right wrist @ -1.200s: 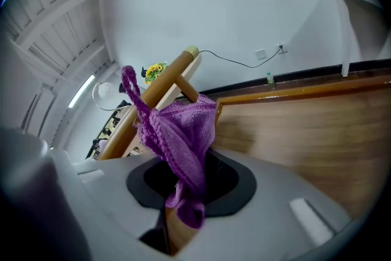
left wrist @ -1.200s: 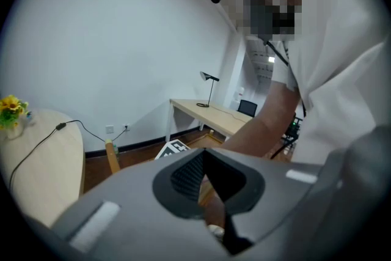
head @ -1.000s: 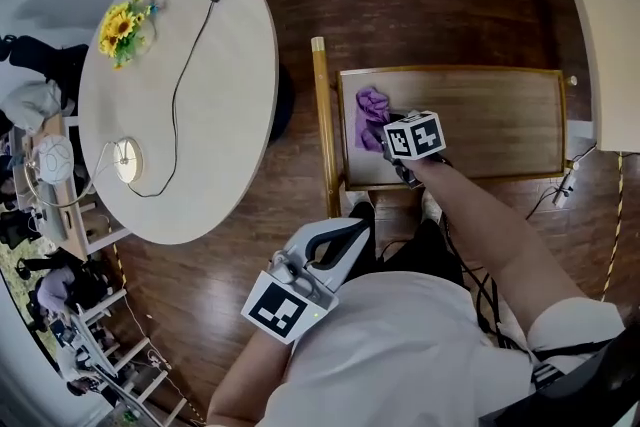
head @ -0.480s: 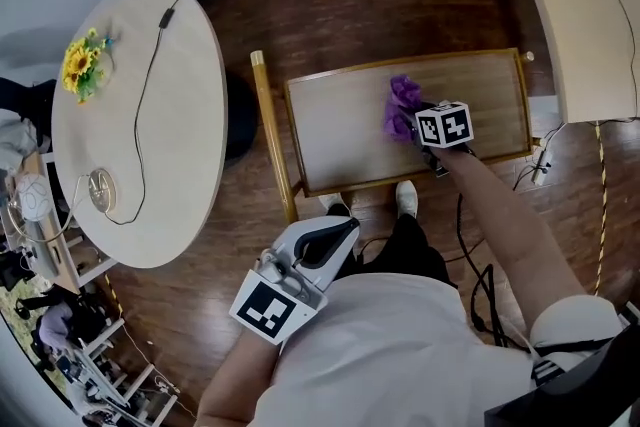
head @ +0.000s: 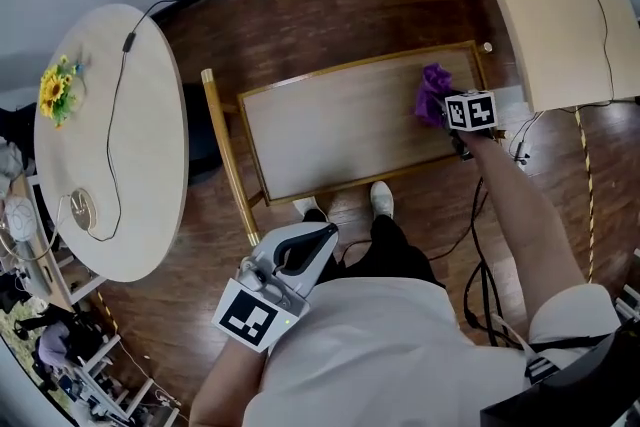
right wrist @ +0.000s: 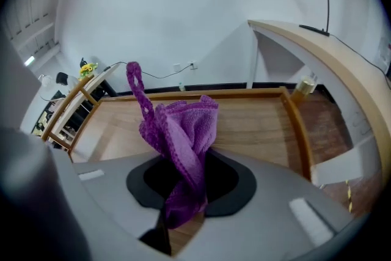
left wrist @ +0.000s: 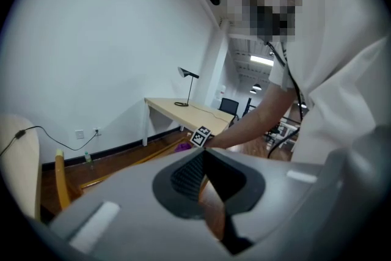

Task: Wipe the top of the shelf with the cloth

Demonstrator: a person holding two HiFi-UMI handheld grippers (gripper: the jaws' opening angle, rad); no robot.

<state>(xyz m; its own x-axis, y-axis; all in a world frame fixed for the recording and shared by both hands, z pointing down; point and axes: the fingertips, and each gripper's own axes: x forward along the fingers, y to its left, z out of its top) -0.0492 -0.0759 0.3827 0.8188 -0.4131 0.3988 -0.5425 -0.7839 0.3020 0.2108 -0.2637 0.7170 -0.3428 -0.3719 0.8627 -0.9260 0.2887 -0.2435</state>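
One crumpled purple knit cloth (right wrist: 182, 131), pinched by right gripper (right wrist: 183, 202), rimmed wooden shelf (right wrist: 256, 122)

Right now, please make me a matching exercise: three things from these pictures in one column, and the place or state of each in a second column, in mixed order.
Things:
1. purple cloth
2. left gripper
3. sunflowers

Places or states:
A. on the round table
B. clamped in the jaws of the right gripper, at the right end of the shelf top
C. held off the shelf top, jaws together and empty

Pairs: 1-B; 2-C; 3-A
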